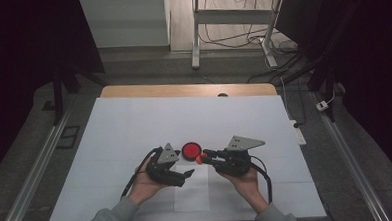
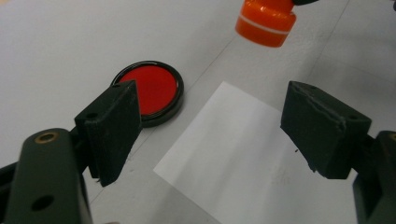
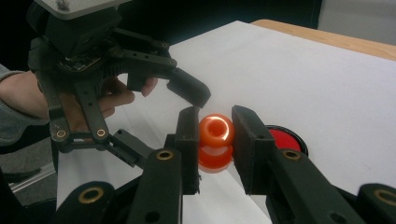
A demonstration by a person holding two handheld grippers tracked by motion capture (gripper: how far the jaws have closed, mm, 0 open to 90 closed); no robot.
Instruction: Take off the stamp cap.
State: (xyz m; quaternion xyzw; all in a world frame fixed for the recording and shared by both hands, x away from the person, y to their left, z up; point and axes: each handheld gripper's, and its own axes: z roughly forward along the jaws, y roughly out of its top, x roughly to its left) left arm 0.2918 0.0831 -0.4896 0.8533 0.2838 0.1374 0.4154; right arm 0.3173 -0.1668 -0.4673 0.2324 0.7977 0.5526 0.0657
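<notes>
Slippage is the main risk: we see the right gripper [image 3: 213,140] clamped on the orange stamp [image 3: 215,132] by its rounded knob, so a tilt could twist it loose over the red ink pad [image 1: 190,150] at frame centre. The left gripper [image 1: 187,174] has its jaws apart, just beside the stamp; collision is possible. We judge the white tabletop [image 1: 134,123] roomy towards the upper frame.

Both grippers are black throughout. The left gripper [image 1: 188,174] and the right gripper [image 1: 204,153] each carry a grey three-cornered plate on top and trail a black cable. Their linkage arms are slim bars joined with brass-coloured rivets. The jaws end in blocky black pads [image 2: 114,126], scuffed at the edges. The person wears grey-green sleeves [image 1: 111,219].
</notes>
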